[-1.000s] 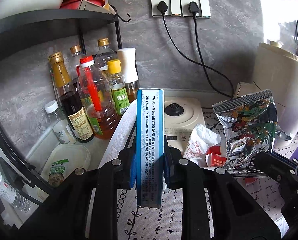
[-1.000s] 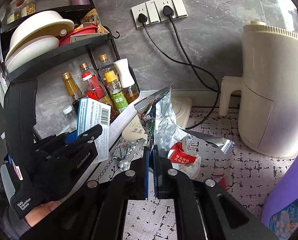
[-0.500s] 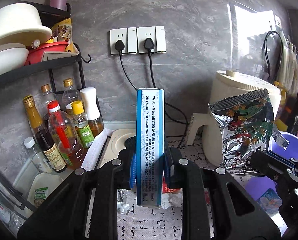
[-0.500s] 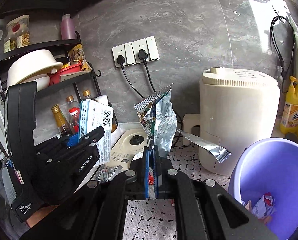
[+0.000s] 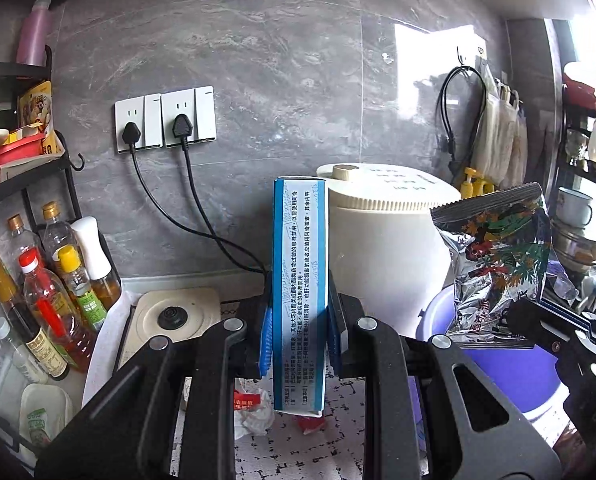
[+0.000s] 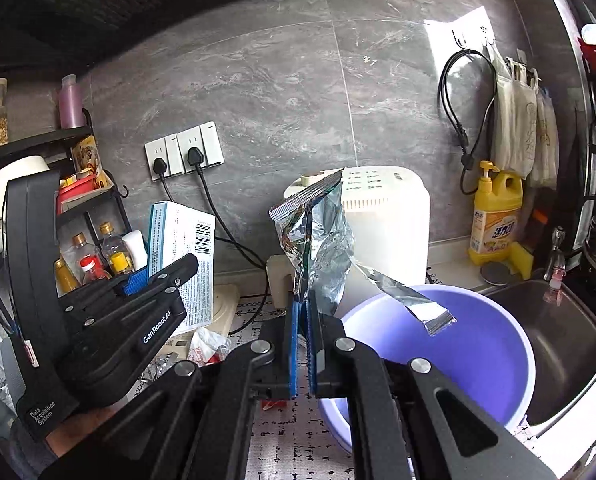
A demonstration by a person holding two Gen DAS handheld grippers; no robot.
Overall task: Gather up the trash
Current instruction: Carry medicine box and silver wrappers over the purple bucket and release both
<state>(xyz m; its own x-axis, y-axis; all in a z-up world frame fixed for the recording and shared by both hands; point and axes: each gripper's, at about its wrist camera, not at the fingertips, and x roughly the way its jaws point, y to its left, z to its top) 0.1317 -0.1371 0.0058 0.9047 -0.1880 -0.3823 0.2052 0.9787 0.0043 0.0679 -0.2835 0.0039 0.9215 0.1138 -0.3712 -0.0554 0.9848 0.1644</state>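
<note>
Gripping an upright blue box (image 5: 300,288), left fingers (image 5: 264,338); right fingers (image 6: 294,344) pinch foil bag (image 6: 318,240).

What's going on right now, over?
Left gripper shut on blue carton. Right gripper shut on foil snack bag. Purple basin ahead, unobstructed.
</note>
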